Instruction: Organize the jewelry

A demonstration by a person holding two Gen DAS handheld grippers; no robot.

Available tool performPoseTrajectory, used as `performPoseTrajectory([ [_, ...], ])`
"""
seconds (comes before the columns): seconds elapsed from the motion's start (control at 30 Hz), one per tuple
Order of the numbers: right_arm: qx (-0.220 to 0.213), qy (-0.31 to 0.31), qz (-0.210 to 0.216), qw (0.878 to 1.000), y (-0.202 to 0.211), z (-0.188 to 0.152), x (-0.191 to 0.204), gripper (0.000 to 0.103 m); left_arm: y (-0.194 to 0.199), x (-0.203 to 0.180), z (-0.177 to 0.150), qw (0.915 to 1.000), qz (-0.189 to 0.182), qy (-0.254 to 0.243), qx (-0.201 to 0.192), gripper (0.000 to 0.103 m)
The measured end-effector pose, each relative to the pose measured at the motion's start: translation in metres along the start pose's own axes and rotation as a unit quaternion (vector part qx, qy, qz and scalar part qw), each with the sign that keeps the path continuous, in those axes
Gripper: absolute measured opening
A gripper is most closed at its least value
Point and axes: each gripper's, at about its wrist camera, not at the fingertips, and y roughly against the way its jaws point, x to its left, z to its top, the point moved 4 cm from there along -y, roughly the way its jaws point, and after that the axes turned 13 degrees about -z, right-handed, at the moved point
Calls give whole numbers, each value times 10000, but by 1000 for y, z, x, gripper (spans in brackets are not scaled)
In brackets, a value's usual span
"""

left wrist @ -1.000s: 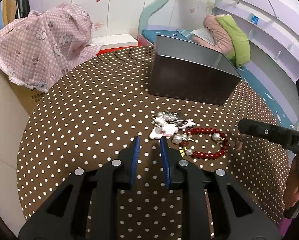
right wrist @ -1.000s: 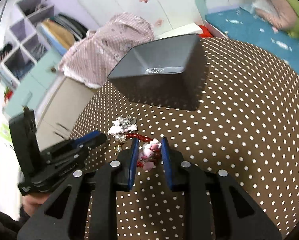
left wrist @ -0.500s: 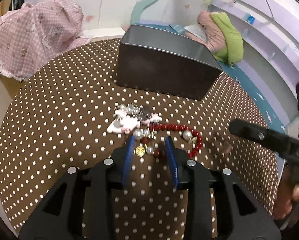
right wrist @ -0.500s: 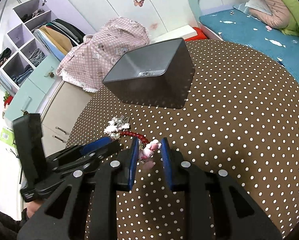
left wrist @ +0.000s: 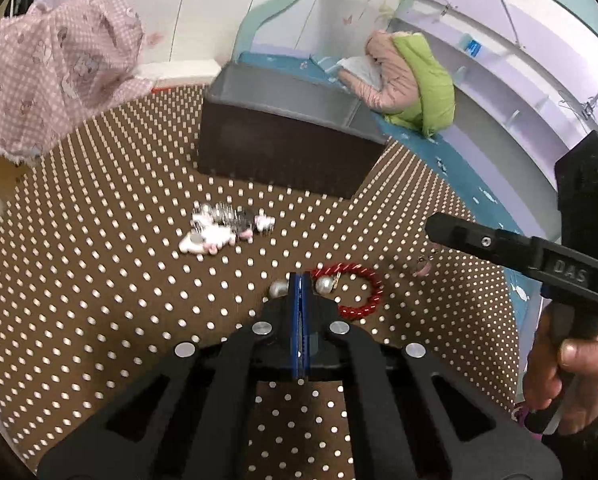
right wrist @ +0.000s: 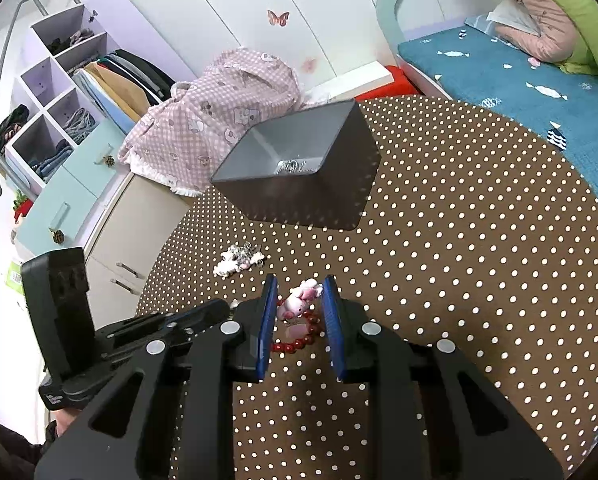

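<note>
Now, left wrist view: left gripper (left wrist: 299,280) is clamped tight on the red bracelet (left wrist: 359,292) at its pearl end, probably to carry it to the grey box (left wrist: 287,156). One bracelet, two pearls visible beside the pads; one white charm cluster (left wrist: 227,228) lies loose on the dotted table (left wrist: 99,240), between bracelet and box.

Right wrist view: right gripper (right wrist: 299,308) holds a pink charm (right wrist: 299,300) between narrowly parted jaws; contact with the pads is unclear. One box, with one silvery piece (right wrist: 295,166) already inside, so sorting looks partly done.
</note>
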Motion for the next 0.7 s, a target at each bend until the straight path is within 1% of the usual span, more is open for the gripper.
performPoseTrajectory([
  [0.1, -49, 17, 0, 10000, 4, 2, 0, 21, 10, -1, 3, 9999, 65, -134, -42, 0],
  [0.17, -43, 15, -1, 10000, 5, 2, 0, 21, 9, 1, -1, 9997, 149, -198, 61, 0],
  [0.27, -12, 25, 0, 10000, 4, 1, 2, 21, 12, 4, -10, 9998, 117, -117, 111, 0],
  [0.33, 14, 45, 0, 10000, 4, -1, 3, 21, 17, 4, -15, 9998, 109, -152, 87, 1],
  [0.4, 36, 78, 5, 10000, 3, -1, 5, 21, 26, 7, -21, 9996, 181, -201, 92, 1],
  [0.47, 63, 108, 7, 9999, 1, -2, 8, 21, 27, 9, -26, 9990, 313, -249, 204, 2],
  [0.5, 68, 117, 12, 9999, 0, -2, 9, 21, 27, 9, -30, 9987, 356, -250, 253, 8],
  [0.53, 80, 136, 23, 9999, -1, -3, 11, 21, 27, 11, -32, 9985, 395, -238, 290, 28],
  [0.57, 84, 147, 25, 9999, -2, -3, 13, 21, 27, 13, -34, 9984, 446, -221, 284, 44],
  [0.6, 92, 163, 28, 9998, -2, -3, 14, 21, 28, 14, -35, 9982, 517, -212, 238, 70],
  [0.63, 96, 172, 30, 9998, -3, -4, 16, 21, 29, 14, -35, 9981, 557, -207, 188, 73],
  [0.7, 102, 194, 31, 9998, -3, -4, 18, 21, 26, 15, -33, 9980, 564, -217, 182, 73],
])
